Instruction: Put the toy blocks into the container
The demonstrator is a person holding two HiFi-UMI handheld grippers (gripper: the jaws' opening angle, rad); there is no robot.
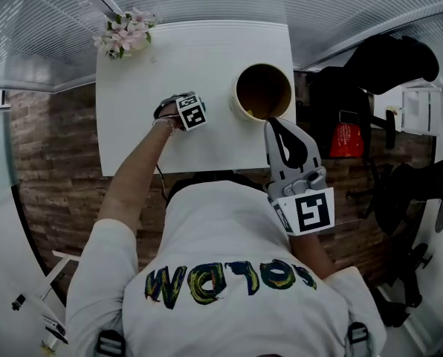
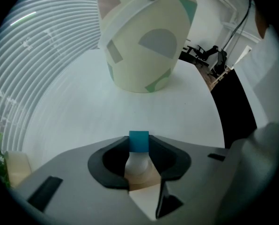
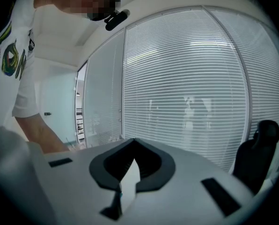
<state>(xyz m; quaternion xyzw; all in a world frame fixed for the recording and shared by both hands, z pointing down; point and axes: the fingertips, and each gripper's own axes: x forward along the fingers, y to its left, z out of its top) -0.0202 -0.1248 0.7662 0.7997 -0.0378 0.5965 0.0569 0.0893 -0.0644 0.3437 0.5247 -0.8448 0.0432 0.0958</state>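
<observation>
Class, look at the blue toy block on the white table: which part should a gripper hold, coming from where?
Its two flat, opposite side faces, coming from above: the blue block sits on the table with its top free, as the left gripper takes it.

I read the container [image 2: 144, 36] as smooth cream plastic with a soft sheen. The table [image 2: 83, 116] beneath the container is smooth, matt white. Near the container, the blue block [image 2: 139, 141] looks matt. The floor [image 1: 54, 143] below looks rough, like weathered planks.
</observation>
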